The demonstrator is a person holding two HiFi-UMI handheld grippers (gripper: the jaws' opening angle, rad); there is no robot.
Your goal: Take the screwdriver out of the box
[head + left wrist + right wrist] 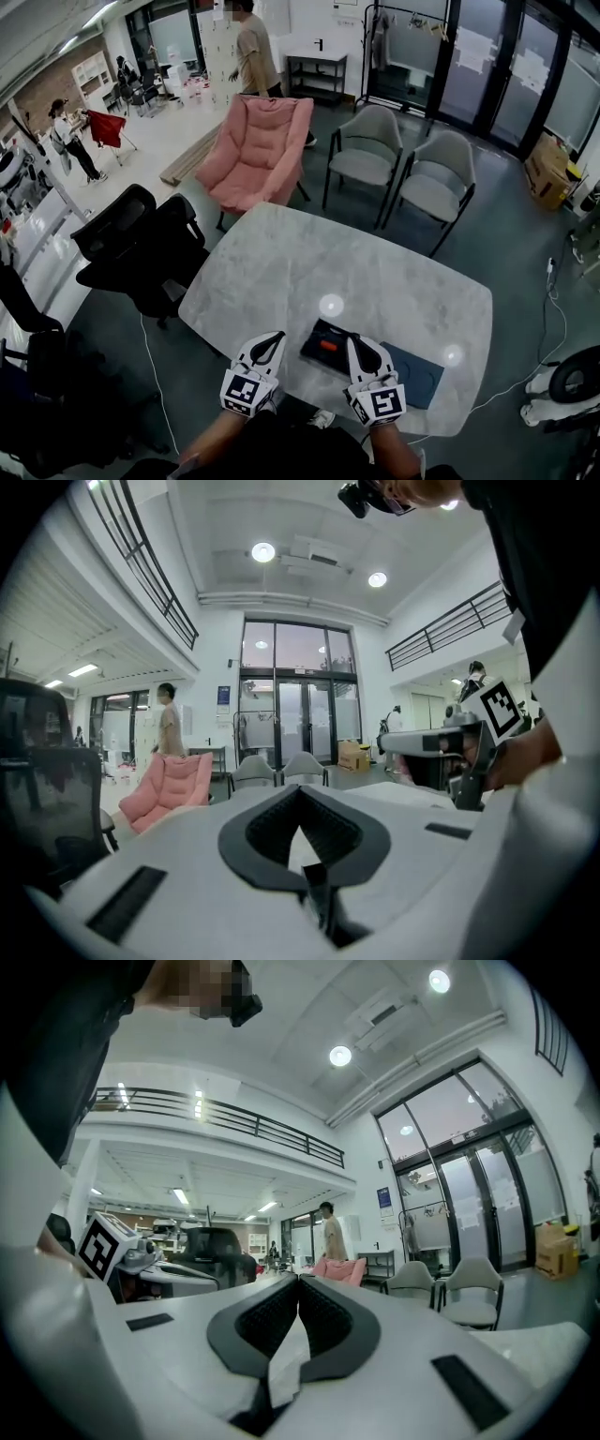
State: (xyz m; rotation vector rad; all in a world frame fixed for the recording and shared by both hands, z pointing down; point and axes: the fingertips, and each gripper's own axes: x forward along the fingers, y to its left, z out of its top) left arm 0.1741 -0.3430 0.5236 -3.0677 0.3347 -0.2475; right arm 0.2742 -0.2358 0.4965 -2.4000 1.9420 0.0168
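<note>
A small dark box (311, 352) lies open near the front edge of the white marble table (309, 262), its flat blue-grey lid (417, 375) lying to the right. Inside it an orange-red piece shows, seemingly the screwdriver's (327, 345) handle. My left gripper (278, 336) hovers just left of the box, jaws closed with nothing between them. Over the box's right side, my right gripper (352, 341) is also shut and empty. In the left gripper view the left gripper (300, 791) has its pads meeting; the right gripper view shows the right gripper (298, 1282) the same. Neither gripper view shows the box.
A pink armchair (258, 150) and two grey chairs (367, 150) (436, 183) stand beyond the table's far side. Black office chairs (141, 244) crowd the left. A person (251, 52) stands at the back. Cardboard boxes (547, 169) sit at the right wall.
</note>
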